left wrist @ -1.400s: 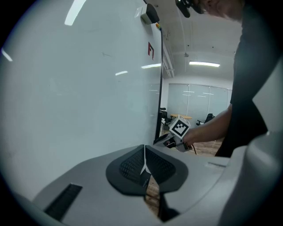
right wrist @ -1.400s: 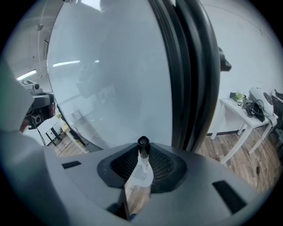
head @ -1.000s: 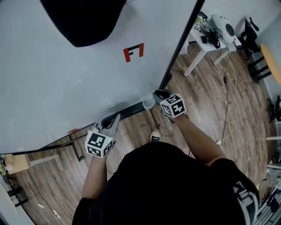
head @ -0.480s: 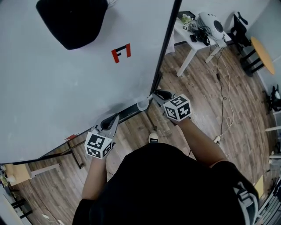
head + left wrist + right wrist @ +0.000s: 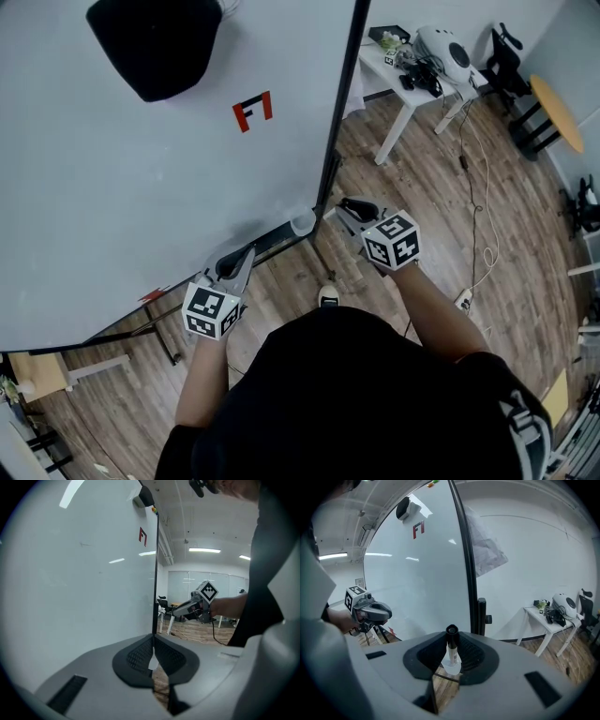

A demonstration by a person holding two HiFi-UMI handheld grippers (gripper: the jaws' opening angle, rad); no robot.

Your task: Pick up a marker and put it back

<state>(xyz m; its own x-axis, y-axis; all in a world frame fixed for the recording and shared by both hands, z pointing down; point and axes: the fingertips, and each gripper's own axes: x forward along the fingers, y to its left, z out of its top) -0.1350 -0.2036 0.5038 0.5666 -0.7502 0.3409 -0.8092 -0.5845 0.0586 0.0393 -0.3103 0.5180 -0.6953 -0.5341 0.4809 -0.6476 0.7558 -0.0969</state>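
A marker with a black cap [image 5: 451, 631] and a white labelled barrel stands upright between the pads of my right gripper [image 5: 451, 648], which is shut on it. Just below the marker sits a white cup [image 5: 451, 667]. In the head view that white cup [image 5: 302, 223] sits at the right end of the whiteboard's black tray [image 5: 267, 242], and my right gripper [image 5: 345, 210] hangs a little to its right. My left gripper [image 5: 236, 261] hovers near the tray further left. Its pads [image 5: 140, 654] meet with nothing between them.
The whiteboard [image 5: 141, 206] fills the left, with a red mark [image 5: 253, 110] and a black object [image 5: 155, 42] on it. Its dark frame edge [image 5: 339, 122] runs down to the tray. A white table [image 5: 412, 70] with gear, chairs and cables [image 5: 483, 244] stand on the wood floor at right.
My right gripper has lifted up and drawn to the right, away from the white cup, carrying the marker. The left gripper has stayed where it was.
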